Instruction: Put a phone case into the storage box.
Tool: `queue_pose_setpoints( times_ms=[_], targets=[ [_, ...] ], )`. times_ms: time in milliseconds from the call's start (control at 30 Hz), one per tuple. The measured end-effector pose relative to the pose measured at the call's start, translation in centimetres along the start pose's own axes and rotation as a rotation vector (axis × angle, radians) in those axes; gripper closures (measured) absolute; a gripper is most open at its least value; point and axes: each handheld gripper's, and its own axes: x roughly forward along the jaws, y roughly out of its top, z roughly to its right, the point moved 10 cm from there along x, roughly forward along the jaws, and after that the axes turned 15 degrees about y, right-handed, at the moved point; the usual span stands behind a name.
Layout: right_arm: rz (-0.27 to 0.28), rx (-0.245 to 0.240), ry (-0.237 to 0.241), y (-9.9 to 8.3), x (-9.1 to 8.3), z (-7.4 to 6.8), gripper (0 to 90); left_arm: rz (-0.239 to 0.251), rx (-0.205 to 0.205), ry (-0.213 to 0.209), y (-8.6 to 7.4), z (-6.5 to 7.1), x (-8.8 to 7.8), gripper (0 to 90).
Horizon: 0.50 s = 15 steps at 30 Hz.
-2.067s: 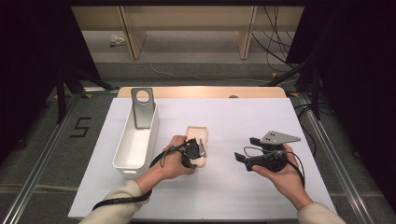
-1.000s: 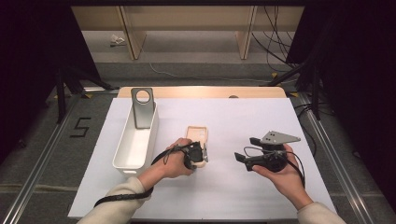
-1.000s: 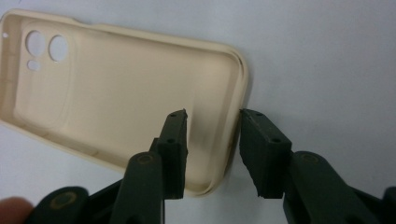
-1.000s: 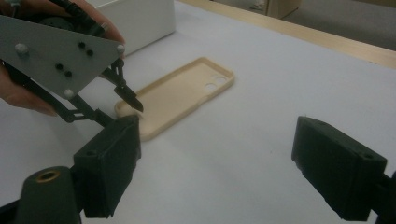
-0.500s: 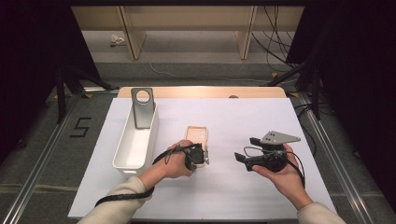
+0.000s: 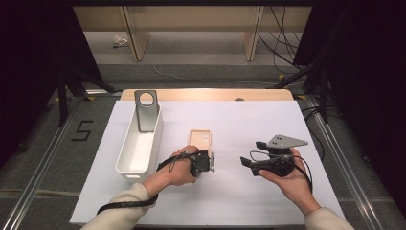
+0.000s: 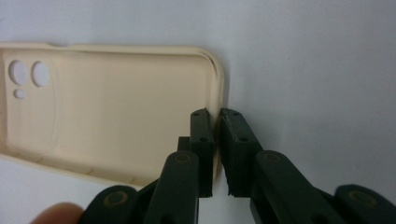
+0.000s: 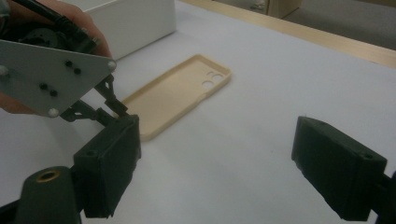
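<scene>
A cream phone case [image 6: 200, 139] lies hollow side up on the white table cover, camera holes at its far end. My left gripper [image 6: 210, 162] sits at the case's near end. In the left gripper view its jaws [image 7: 217, 116] have just been closing and now pinch the raised rim of the case [image 7: 116, 107], one pad inside and one outside. The right gripper view shows the case [image 8: 177, 93] and the left gripper [image 8: 119, 107] on its near corner. My right gripper [image 6: 251, 152] hovers to the right of the case, pointing left, jaws wide apart [image 8: 217, 126] with nothing between them.
A long white bin [image 6: 139, 153] stands left of the case, with a grey metal stand [image 6: 146, 110] with a round hole leaning at its far end. The table's wooden far edge [image 6: 206, 94] lies beyond. Bare white cover spreads between and in front of the two hands.
My left gripper has edged slightly toward the case's near end and its jaws have come together on the rim. The right hand has stayed where it was.
</scene>
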Motion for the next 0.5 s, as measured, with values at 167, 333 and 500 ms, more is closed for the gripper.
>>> queue_pose_setpoints(
  times_ms=[167,333,500],
  targets=[
    [0.002,0.001,-0.001,0.01,0.0,0.02,16.7,0.006,0.007,0.011,0.01,-0.02,-0.01,84.5],
    [0.003,0.0,-0.001,0.03,-0.01,0.02,16.6,0.015,0.004,0.012,-0.03,0.01,-0.04,85.4],
    [0.003,0.0,-0.002,0.02,-0.03,0.05,16.6,0.016,-0.013,-0.001,-0.07,0.11,-0.11,86.2]
  ],
)
